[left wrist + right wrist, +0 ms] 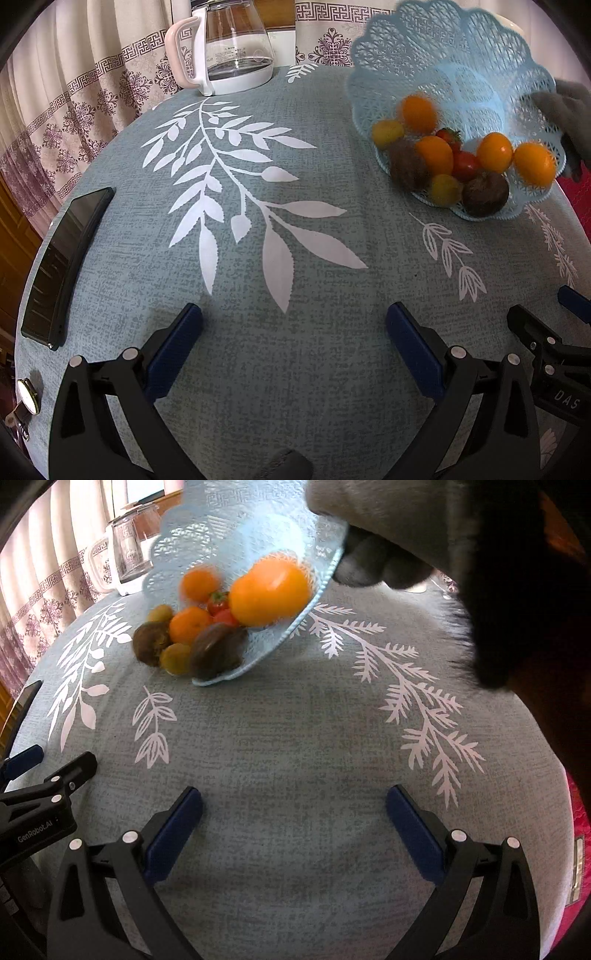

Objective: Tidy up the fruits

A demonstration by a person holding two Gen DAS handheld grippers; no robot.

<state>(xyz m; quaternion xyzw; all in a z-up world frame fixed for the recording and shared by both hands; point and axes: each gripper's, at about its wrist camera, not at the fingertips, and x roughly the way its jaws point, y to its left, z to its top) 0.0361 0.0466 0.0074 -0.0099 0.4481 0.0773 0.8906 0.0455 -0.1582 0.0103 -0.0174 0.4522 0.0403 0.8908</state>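
Fruits (436, 155) beyond claws (basket (461, 44) tilted)

The pale-blue lace-pattern basket (458, 55) is tilted steeply, its lower rim touching the table near the far right edge. Oranges (435, 155), brown fruits (484, 194), yellow-green fruits (445, 189) and red fruits (464, 164) are piled against the lower rim.
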